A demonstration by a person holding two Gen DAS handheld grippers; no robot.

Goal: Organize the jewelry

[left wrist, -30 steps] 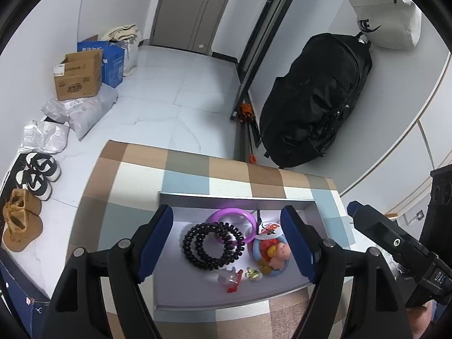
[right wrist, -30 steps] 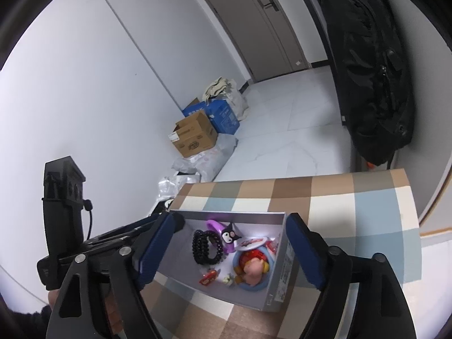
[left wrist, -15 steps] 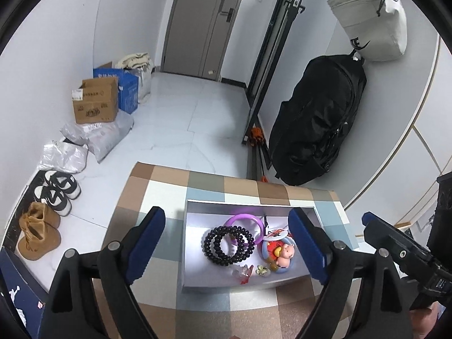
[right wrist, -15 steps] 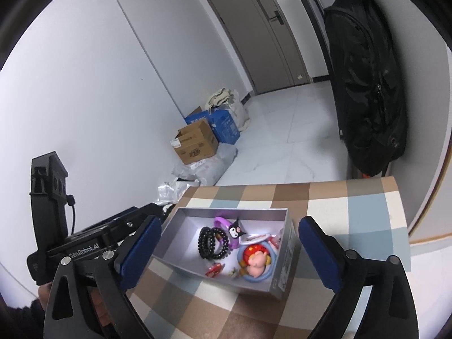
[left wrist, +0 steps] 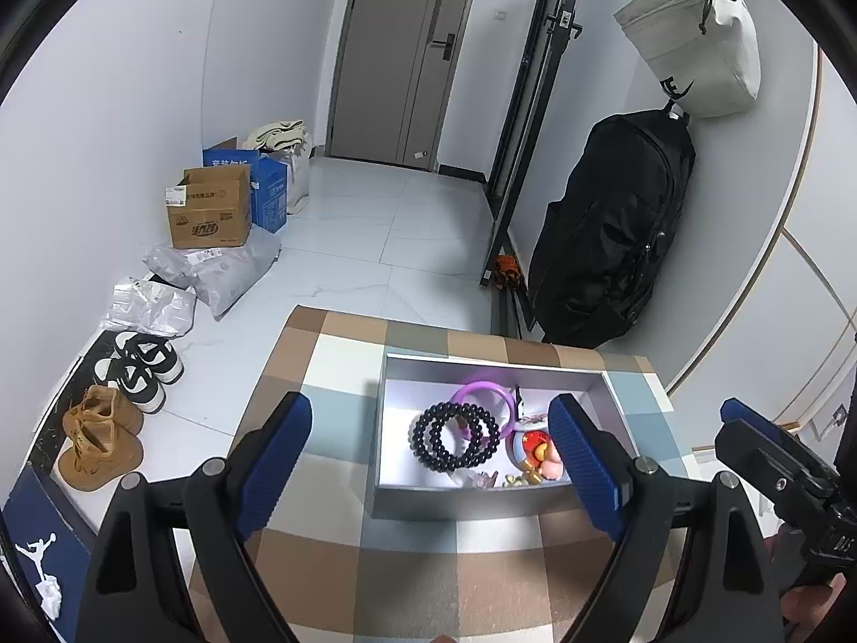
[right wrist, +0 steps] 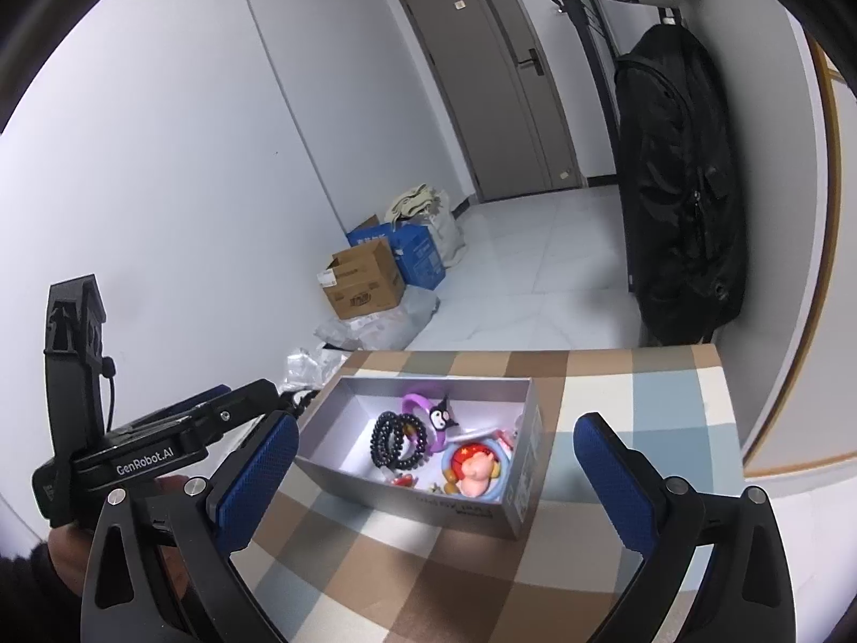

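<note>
A grey open box (left wrist: 482,506) (right wrist: 407,498) stands on the checked tablecloth (left wrist: 332,364) (right wrist: 643,375). Inside lie a black bead bracelet (left wrist: 423,439) (right wrist: 380,439), a purple bangle (left wrist: 482,388) (right wrist: 415,402), a black-and-white character charm (right wrist: 443,415), a red-and-pink figure on a blue disc (left wrist: 541,453) (right wrist: 476,469) and small trinkets. My left gripper (left wrist: 428,418) hangs open on the near side of the box, holding nothing. My right gripper (right wrist: 436,426) is also back from the box, its jaws still opening and empty. Each gripper's body shows in the other's view.
A black backpack (left wrist: 610,236) leans on the right wall under a hanging pale bag (left wrist: 696,43). Cardboard and blue boxes (left wrist: 214,209), plastic parcels and shoes (left wrist: 139,369) line the left wall. A grey door (left wrist: 396,53) closes the far end. The table's far edge drops to the tiled floor.
Both grippers have drawn back from the box and risen a little, so it sits farther off in both views. Both pairs of jaws have spread wider.
</note>
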